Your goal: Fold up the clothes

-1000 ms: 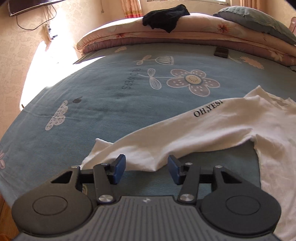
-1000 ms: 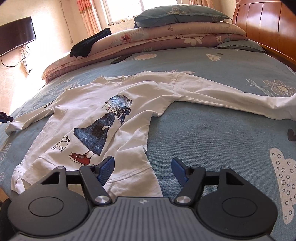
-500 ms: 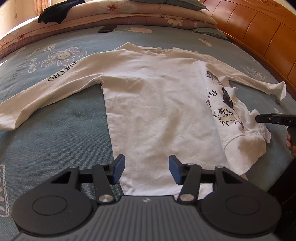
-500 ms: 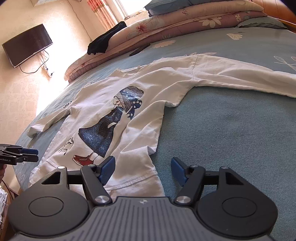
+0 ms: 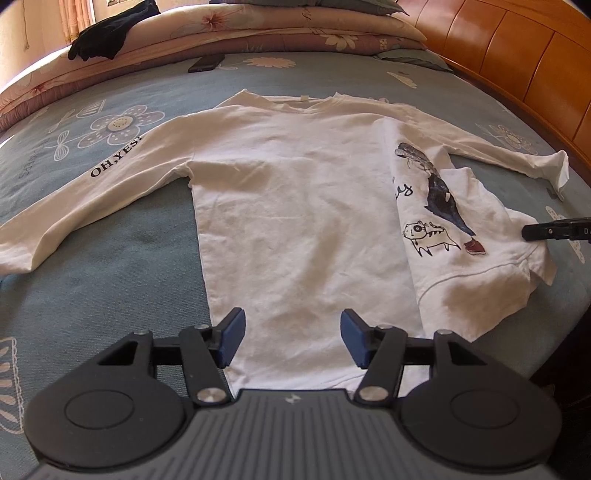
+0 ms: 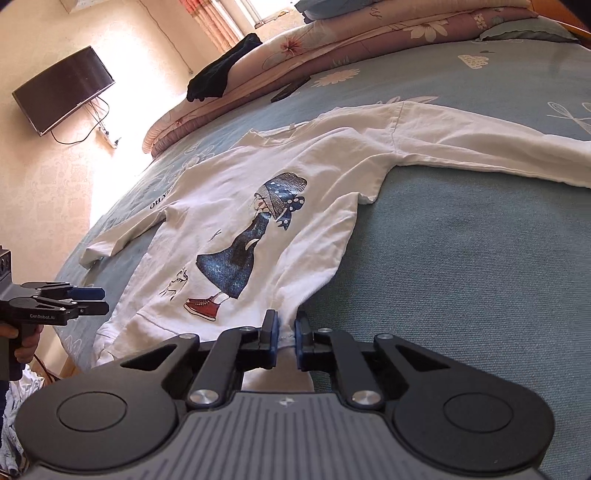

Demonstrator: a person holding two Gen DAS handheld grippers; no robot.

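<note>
Shirt (image 5: 295,206): white, long-sleeved, spread on bed (image 5: 110,280), printed side edge folded over
Left gripper (image 5: 289,338): fingers apart
Right gripper (image 6: 285,334): clamped on shirt hem

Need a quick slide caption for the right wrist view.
Right claw pinches the white shirt's hem on the blue bedspread; the left claw waits open alongside.

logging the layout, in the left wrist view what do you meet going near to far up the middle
left gripper → white shirt → blue bedspread → folded quilts
</note>
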